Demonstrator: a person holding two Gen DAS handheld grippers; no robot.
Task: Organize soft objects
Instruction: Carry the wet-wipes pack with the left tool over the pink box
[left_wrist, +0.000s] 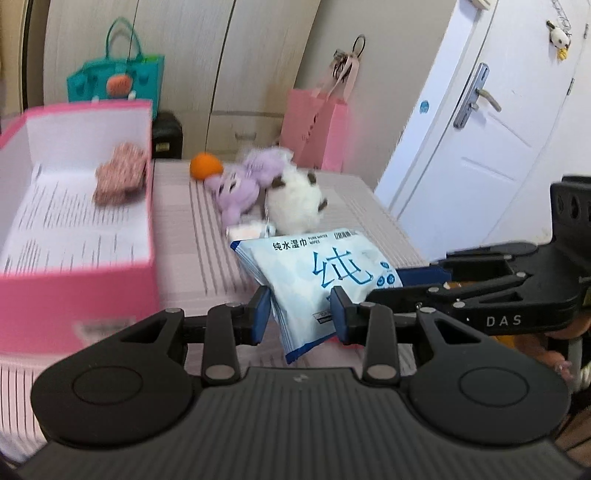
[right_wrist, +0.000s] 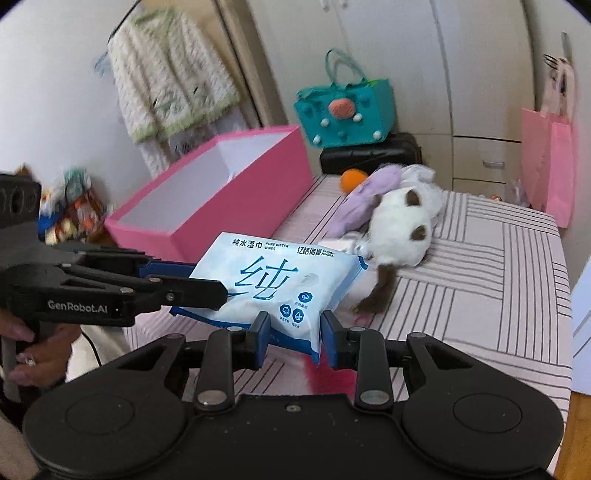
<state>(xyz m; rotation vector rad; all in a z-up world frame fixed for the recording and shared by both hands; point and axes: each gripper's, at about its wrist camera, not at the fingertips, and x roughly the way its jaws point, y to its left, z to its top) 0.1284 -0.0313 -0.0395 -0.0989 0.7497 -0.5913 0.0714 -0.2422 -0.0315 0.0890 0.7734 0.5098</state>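
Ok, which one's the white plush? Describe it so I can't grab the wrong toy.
Start at the pink box on the striped bed. Right of it, beyond the wipes pack, lies a toy cluster. The white plush is the fluffy round one with brown ears, nearest the pack, beside the purple plush and orange ball.

Both views are bright with soft, even daylight (no hard shadows). Motion blur smears the pink box (left_wrist: 74, 206) at left, and fisheye distortion bends the door (left_wrist: 480, 122) at upper right.
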